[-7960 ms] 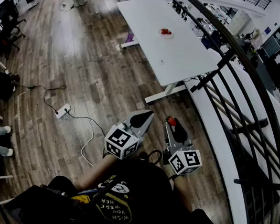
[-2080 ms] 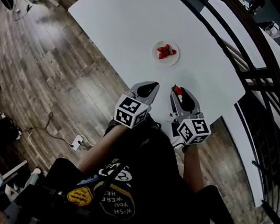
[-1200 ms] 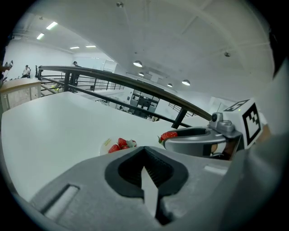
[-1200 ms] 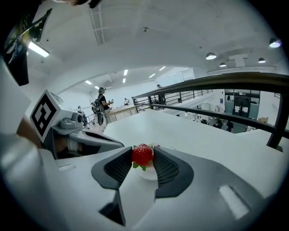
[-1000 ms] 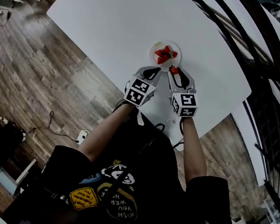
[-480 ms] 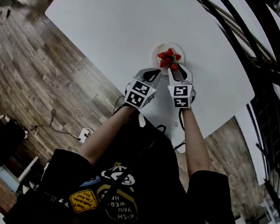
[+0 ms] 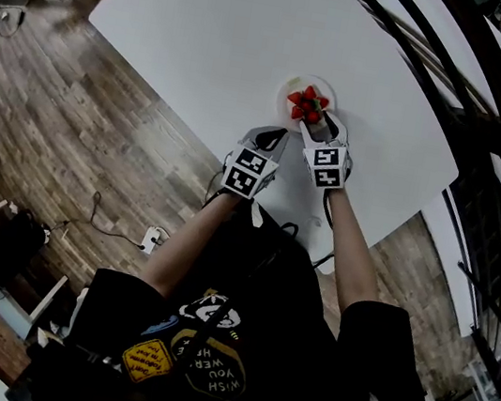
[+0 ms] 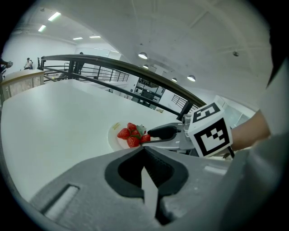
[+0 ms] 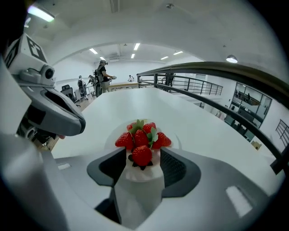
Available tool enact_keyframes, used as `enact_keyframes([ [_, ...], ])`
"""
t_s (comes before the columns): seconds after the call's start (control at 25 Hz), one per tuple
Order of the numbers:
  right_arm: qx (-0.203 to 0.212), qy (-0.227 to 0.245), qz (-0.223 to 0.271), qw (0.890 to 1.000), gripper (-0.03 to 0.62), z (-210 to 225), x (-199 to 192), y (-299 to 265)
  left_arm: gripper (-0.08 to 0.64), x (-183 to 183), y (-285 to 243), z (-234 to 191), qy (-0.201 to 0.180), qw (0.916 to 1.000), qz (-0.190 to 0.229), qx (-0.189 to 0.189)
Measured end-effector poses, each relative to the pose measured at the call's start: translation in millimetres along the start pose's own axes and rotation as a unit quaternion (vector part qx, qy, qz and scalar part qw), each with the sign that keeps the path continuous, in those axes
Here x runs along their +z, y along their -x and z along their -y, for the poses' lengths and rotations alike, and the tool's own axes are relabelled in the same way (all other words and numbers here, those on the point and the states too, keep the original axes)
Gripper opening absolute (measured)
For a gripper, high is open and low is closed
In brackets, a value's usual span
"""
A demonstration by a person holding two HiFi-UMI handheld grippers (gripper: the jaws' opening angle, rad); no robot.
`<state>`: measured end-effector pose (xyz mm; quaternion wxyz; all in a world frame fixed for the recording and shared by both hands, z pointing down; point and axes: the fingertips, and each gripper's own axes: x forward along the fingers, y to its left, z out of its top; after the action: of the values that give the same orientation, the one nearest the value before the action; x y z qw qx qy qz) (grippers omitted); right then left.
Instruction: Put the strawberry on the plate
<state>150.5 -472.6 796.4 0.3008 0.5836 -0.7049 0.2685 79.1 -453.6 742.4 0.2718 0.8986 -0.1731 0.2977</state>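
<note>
From overhead, the right tool (image 7: 319, 121) noses onto the round white plate (image 7: 331, 92) on the white surface (image 7: 221, 37). The left tool (image 7: 271, 136) waits just beside it.

The left gripper view shows the left tool (image 8: 143, 151) closed and empty.

In the right gripper view, the right tool (image 9: 142, 155) has just been opening and stands wide. The red strawberry (image 9: 142, 154) lies between its jaws on the plate's (image 9: 175, 138) near edge, untouched by the pads, against a pile of red strawberries (image 9: 142, 135).

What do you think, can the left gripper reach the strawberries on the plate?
Probably yes. The left gripper, jaws shut, points at the plate with only bare table between. The right gripper, whose jaws have just opened around one strawberry, crowds the strawberries from the right.
</note>
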Motion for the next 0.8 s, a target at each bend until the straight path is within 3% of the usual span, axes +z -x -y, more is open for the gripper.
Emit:
enact_keyframes([
  [0.12,-0.008,0.0,0.03,1.0,0.236,1,10,19,0.002,3,10,4,0.002,0.9999,0.013,0.0],
  [0.28,-0.03,-0.021,0.095,0.995,0.136,2,37,69,0.0,13,28,20,-0.01,0.9994,0.033,-0.004],
  [0.48,-0.061,-0.047,0.179,0.981,0.03,2,70,141,0.0,41,61,43,-0.02,0.9961,0.086,0.008],
  [0.64,-0.073,-0.054,0.225,0.97,0.003,0,81,196,0.002,70,96,67,-0.026,0.9886,0.146,0.027],
  [0.8,-0.068,-0.064,0.253,0.963,0.003,-13,78,242,0.002,77,134,102,-0.045,0.9816,0.184,0.018],
])
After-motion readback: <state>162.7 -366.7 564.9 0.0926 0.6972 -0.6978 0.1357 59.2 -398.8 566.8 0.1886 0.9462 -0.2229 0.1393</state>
